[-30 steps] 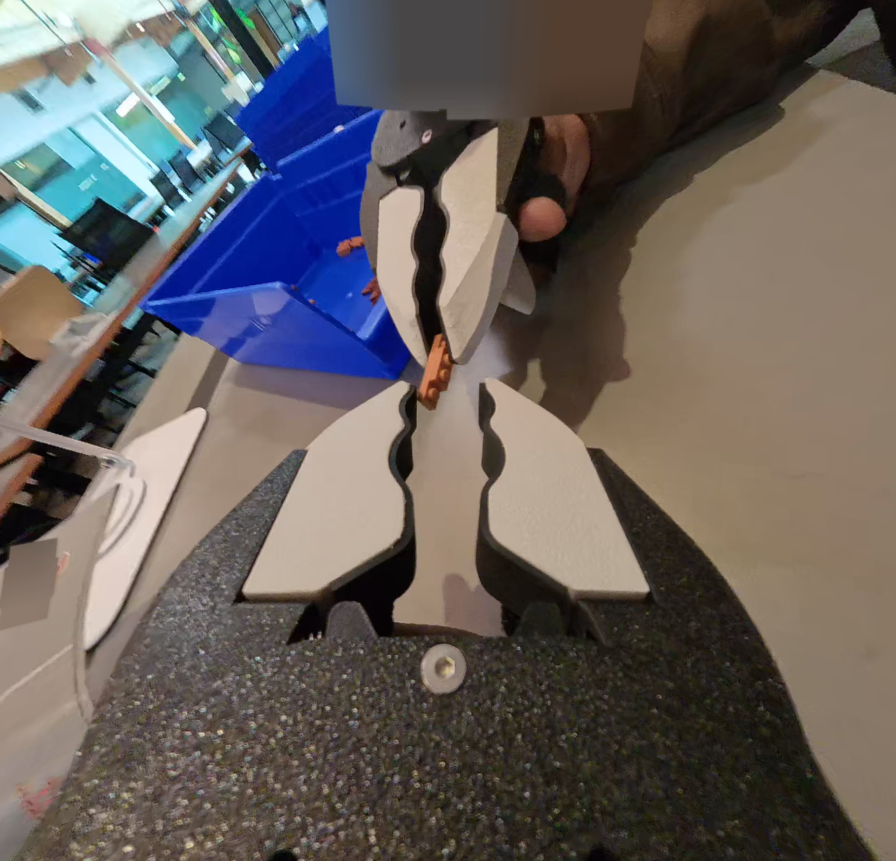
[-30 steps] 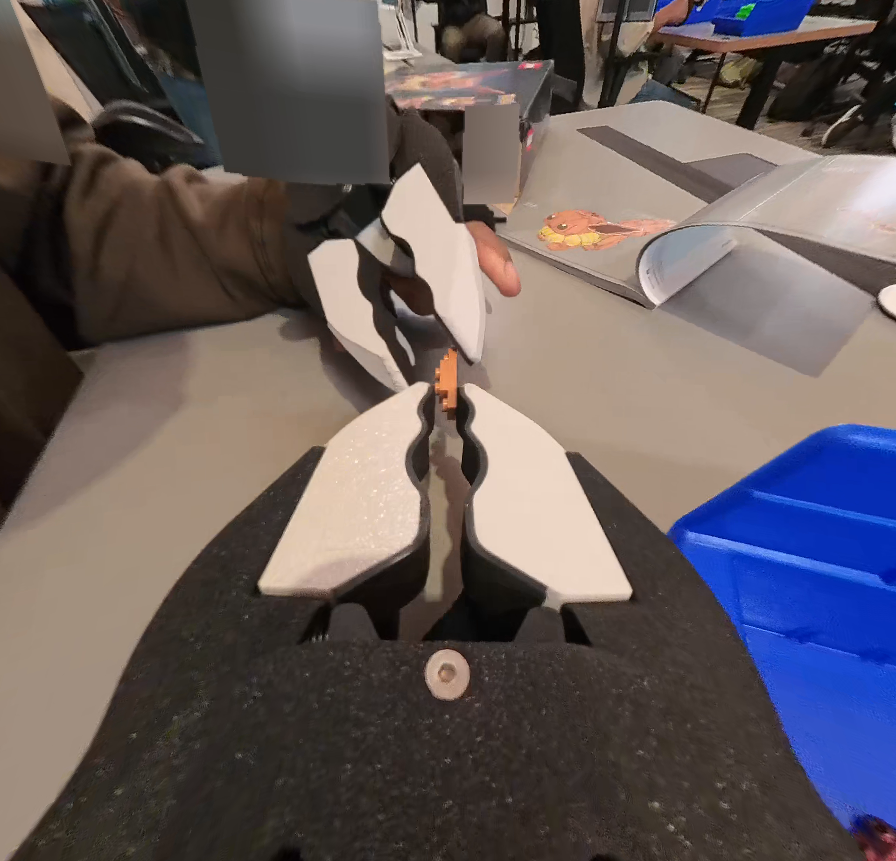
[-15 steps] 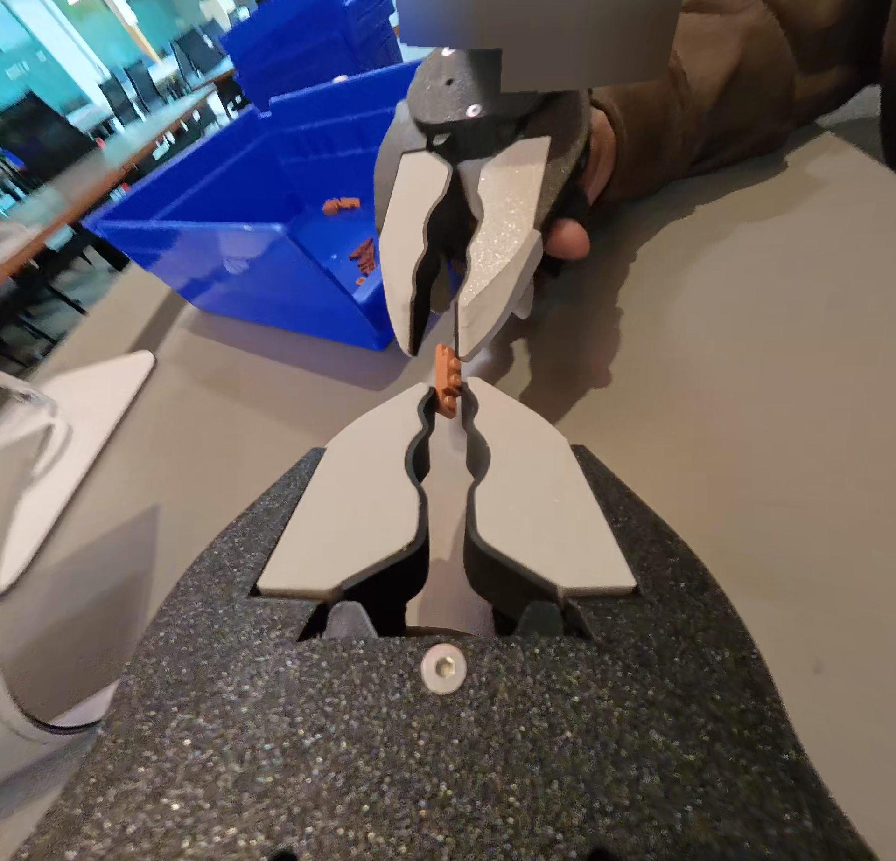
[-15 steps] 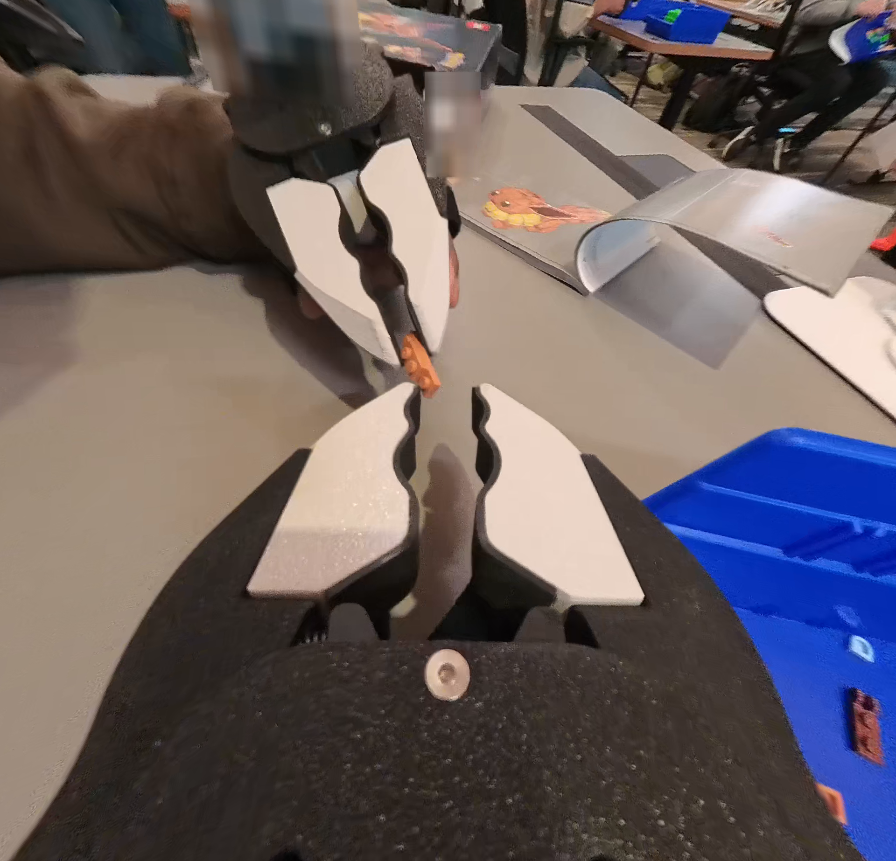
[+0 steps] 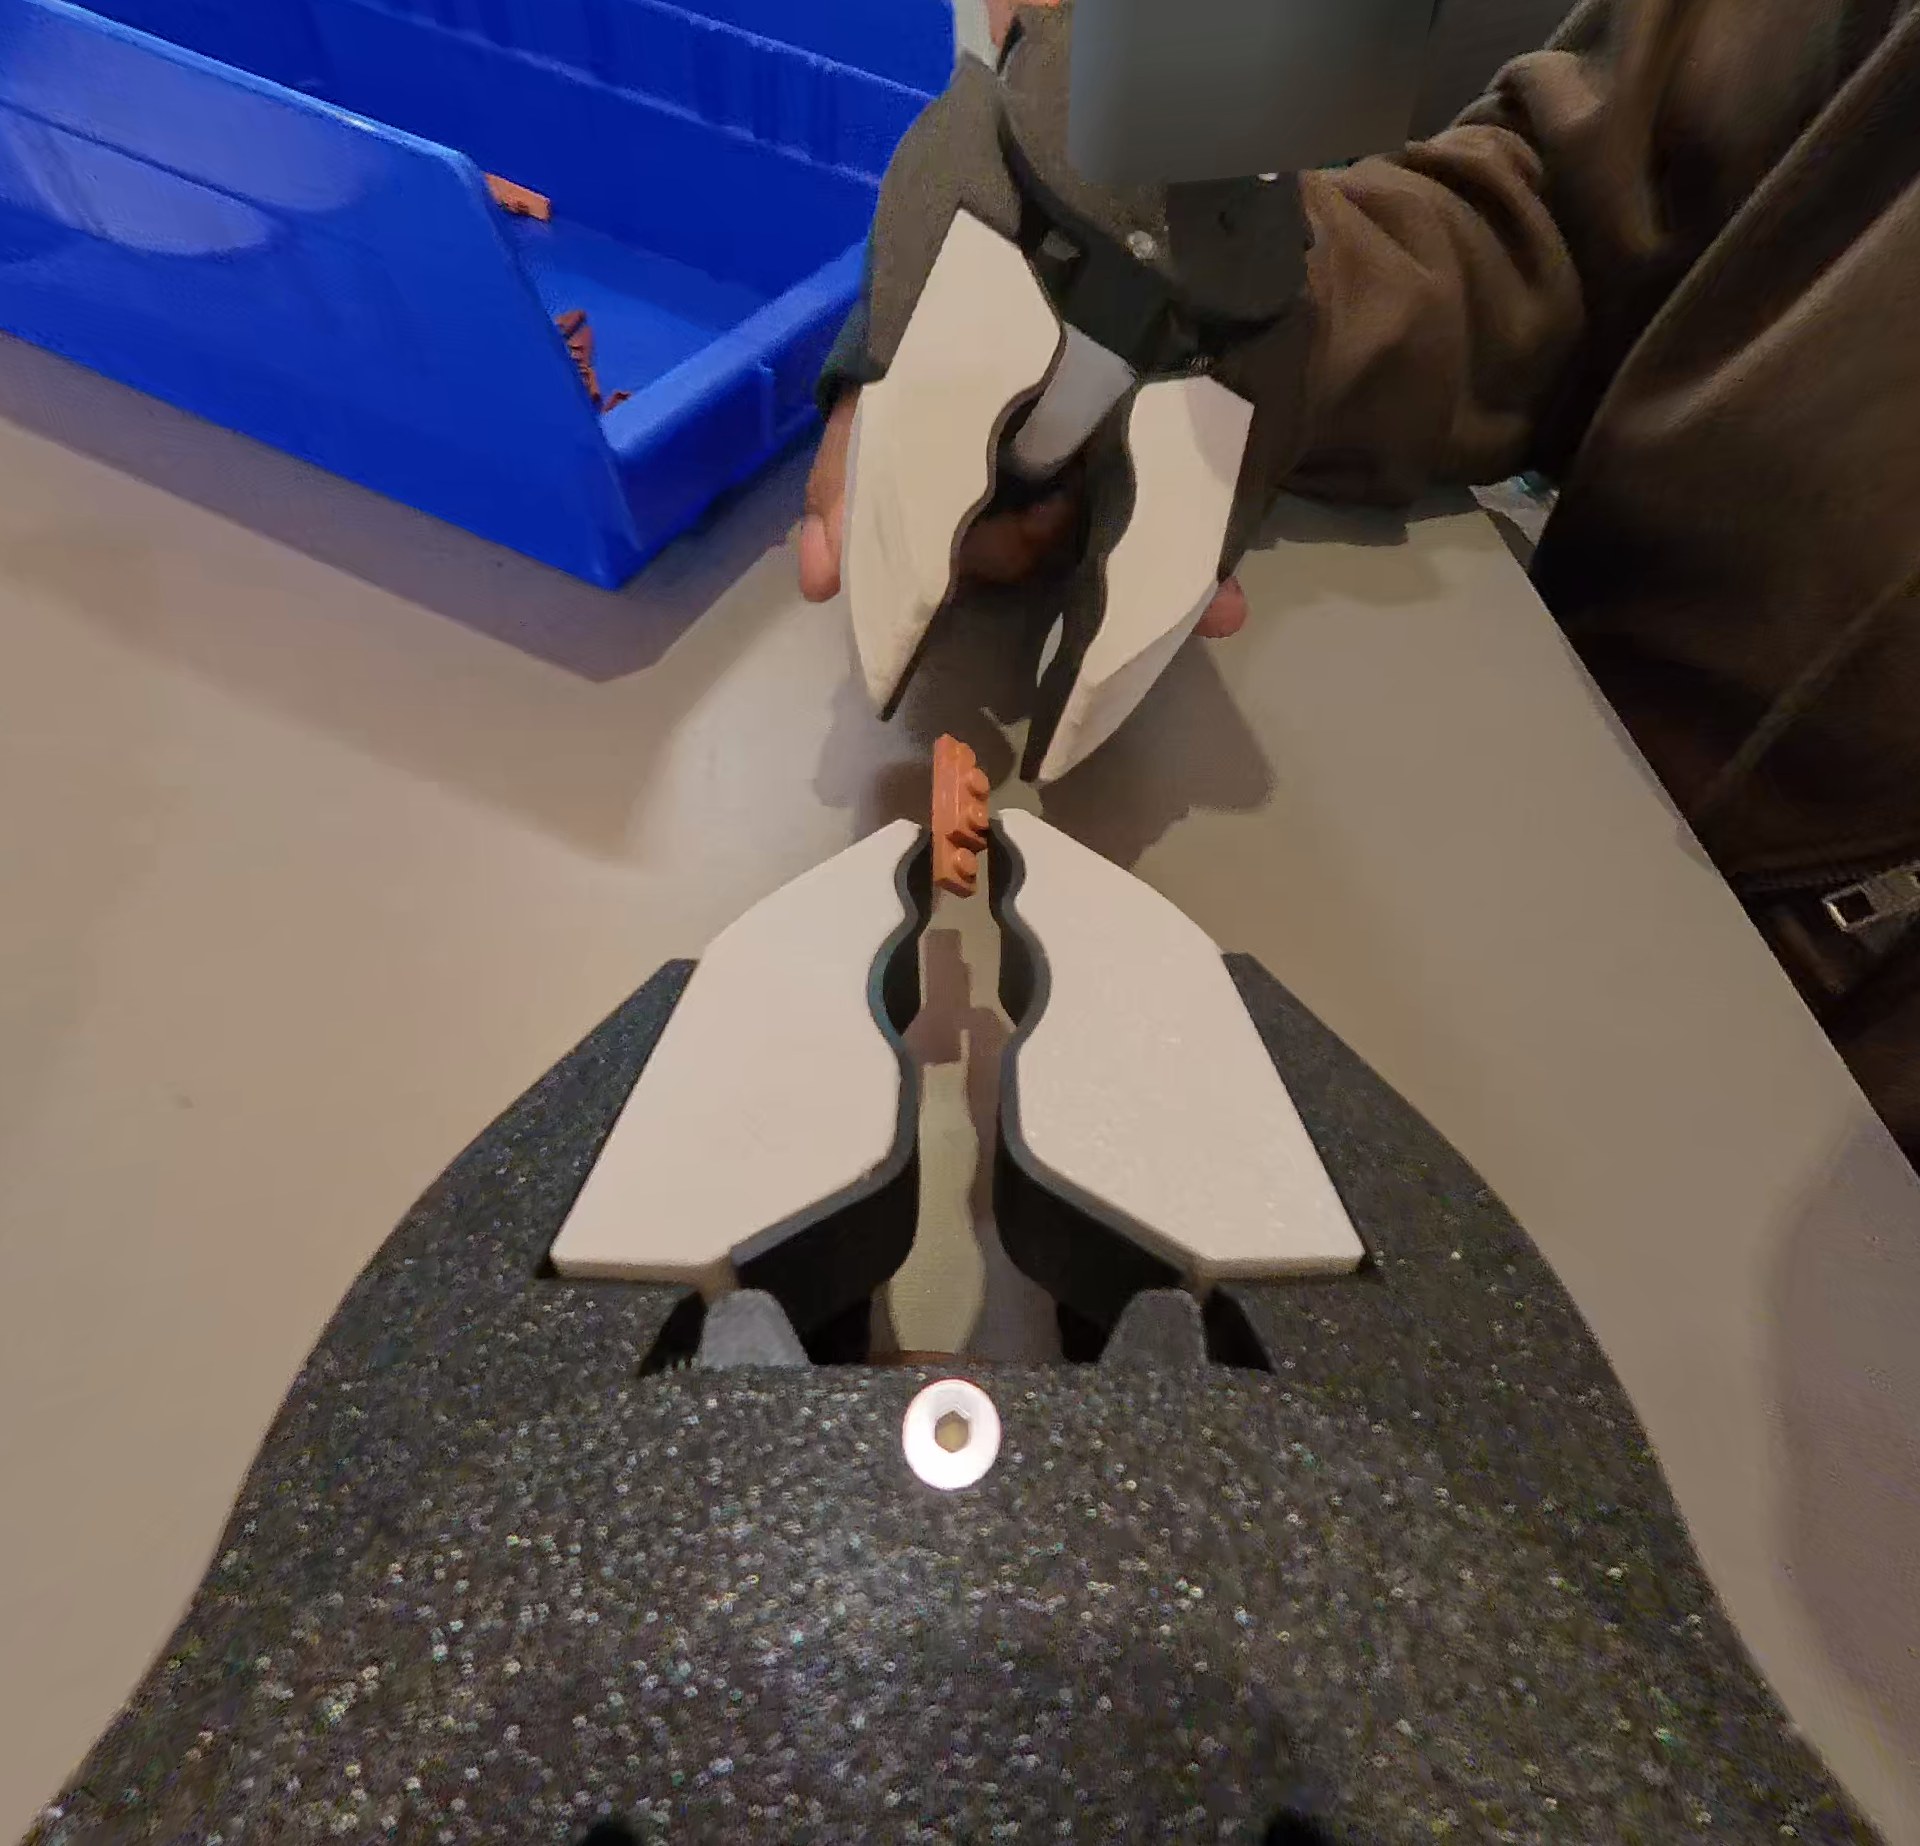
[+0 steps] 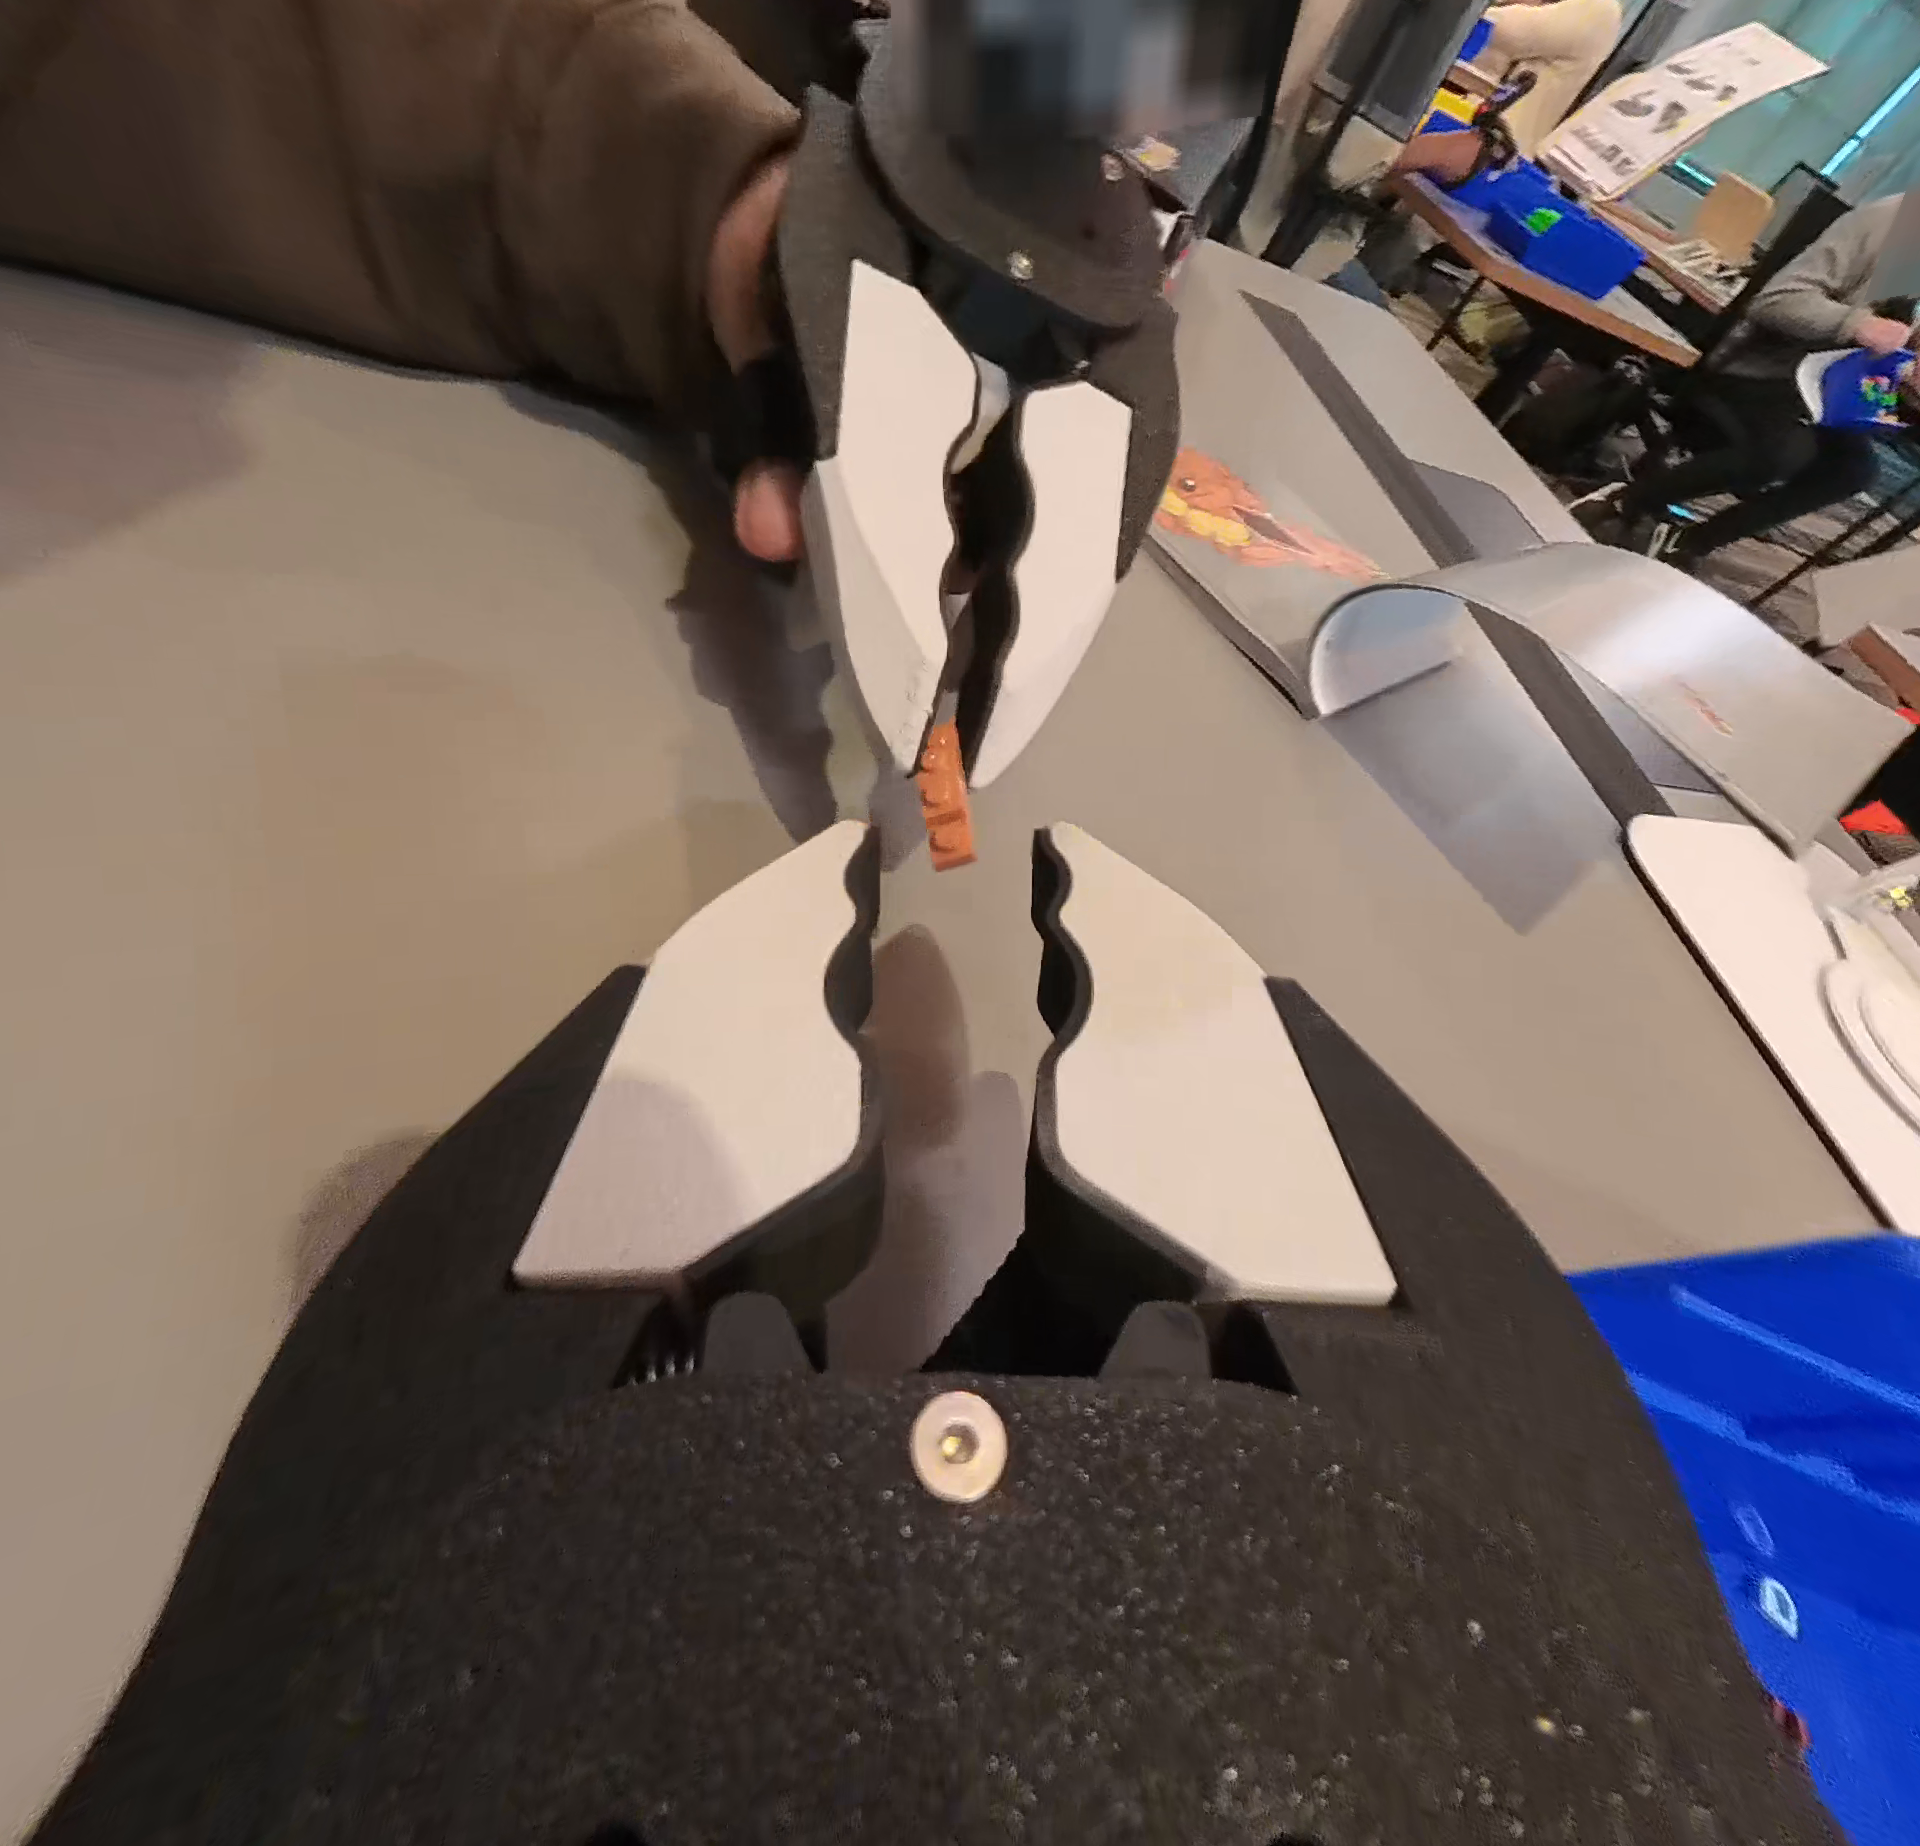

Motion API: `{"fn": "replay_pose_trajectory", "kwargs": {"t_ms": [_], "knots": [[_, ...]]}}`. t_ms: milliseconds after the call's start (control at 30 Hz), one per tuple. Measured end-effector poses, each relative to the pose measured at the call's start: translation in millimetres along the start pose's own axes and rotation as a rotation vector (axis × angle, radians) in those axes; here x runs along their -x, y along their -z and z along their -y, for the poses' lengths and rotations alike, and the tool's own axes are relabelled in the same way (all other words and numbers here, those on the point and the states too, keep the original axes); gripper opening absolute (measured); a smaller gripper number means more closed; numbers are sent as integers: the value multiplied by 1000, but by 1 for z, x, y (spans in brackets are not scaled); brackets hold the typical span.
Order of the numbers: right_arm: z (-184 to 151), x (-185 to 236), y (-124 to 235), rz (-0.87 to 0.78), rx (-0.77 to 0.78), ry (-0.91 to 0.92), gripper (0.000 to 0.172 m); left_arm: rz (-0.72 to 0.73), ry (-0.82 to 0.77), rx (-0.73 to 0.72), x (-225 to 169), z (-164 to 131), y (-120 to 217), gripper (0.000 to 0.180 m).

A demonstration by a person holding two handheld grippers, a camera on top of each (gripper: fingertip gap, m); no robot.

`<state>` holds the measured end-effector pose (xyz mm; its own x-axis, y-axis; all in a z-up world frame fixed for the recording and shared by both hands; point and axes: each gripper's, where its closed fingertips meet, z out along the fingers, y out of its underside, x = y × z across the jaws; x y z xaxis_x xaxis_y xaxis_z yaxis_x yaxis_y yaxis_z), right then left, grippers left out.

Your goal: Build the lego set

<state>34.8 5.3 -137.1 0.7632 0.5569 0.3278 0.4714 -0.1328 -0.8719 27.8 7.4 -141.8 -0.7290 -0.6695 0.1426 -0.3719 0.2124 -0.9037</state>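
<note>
The left gripper [image 5: 958, 840] is clenched on one small orange studded plate [image 5: 956, 828], both pads pressing its faces, so the plate stands on edge above the grey table [image 5: 312, 861], studs toward the right pad. Directly opposite, the right gripper [image 6: 956, 835] stands released, its fingers parted and clear of the plate, whose free end hangs between and just ahead of its fingertips. On this evidence the plate rests solely in the left gripper's grip. One blue bin [image 5: 416, 269] stands on the table beyond the left gripper, to its left; at least three similar orange pieces [image 5: 582, 352] lie inside, the exact count unclear. Farther off in the right wrist view lie one open booklet [image 6: 1507, 612] and one white board [image 6: 1766, 975].
</note>
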Motion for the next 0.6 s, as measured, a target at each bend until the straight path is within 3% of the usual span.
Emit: {"fn": "replay_pose_trajectory", "kwargs": {"t_ms": [267, 433, 600], "knots": [[3, 14, -2, 56, 0, 20, 9, -80, -15, -5, -14, 1, -2, 10], [2, 12, -2, 64, 7, -19, 8, -71, -17, -15, -14, 2, -2, 11], [5, 0, 1, 47, -23, -158, 8, 2, -62, -114, -4, 15, 5, 24]]}}
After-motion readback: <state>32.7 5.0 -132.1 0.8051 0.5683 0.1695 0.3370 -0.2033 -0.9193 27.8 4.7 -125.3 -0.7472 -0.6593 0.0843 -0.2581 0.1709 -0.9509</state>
